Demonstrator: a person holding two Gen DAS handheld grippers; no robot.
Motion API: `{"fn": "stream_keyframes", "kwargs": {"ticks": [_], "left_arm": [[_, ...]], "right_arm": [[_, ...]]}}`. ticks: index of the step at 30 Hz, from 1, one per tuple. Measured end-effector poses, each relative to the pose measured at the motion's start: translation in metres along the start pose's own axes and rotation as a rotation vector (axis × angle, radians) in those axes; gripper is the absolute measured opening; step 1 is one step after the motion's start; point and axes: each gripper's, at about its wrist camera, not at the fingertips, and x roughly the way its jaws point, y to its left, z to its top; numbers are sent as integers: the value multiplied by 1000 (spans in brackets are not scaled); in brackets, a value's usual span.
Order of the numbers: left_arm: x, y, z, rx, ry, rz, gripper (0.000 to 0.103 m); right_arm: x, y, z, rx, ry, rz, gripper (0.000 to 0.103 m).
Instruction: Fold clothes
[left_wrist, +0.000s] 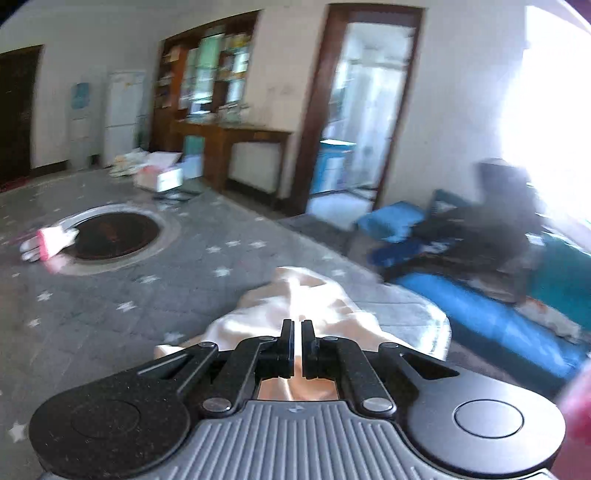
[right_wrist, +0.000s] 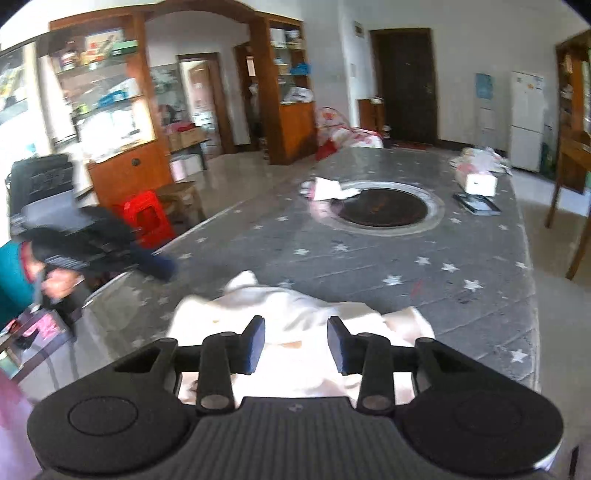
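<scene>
So the right gripper (right_wrist: 296, 341) has its jaws spread wide, hovering over a crumpled cream garment (right_wrist: 295, 306) on the grey star-print tabletop (right_wrist: 424, 258). Nothing's between the pads. Farther back there's a round dark inset (right_wrist: 382, 211) in the table with a white cloth (right_wrist: 328, 189) at its edge, plus a white box (right_wrist: 480, 183) off to the right.

My left gripper (left_wrist: 297, 325): jaws nearly closed, thin fold of cloth pinched between. My right gripper (right_wrist: 296, 326): jaws wide apart, gripping nothing.
</scene>
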Motion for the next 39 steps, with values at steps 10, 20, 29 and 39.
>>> {"fn": "stream_keyframes", "kwargs": {"ticks": [10,20,29,39], "left_arm": [[25,44,2,-192,71,192,11],[74,109,10,-416,147,296,46],[101,125,-4,-489,236,255,12],[74,118,16,-488,105,200,1]], "right_arm": [[59,-56,12,53,73,-169,37],[112,-93,8,108,156,-201,40],[132,-103,-3,148,215,-147,34],[109,-79,13,73,116,-174,10]]}}
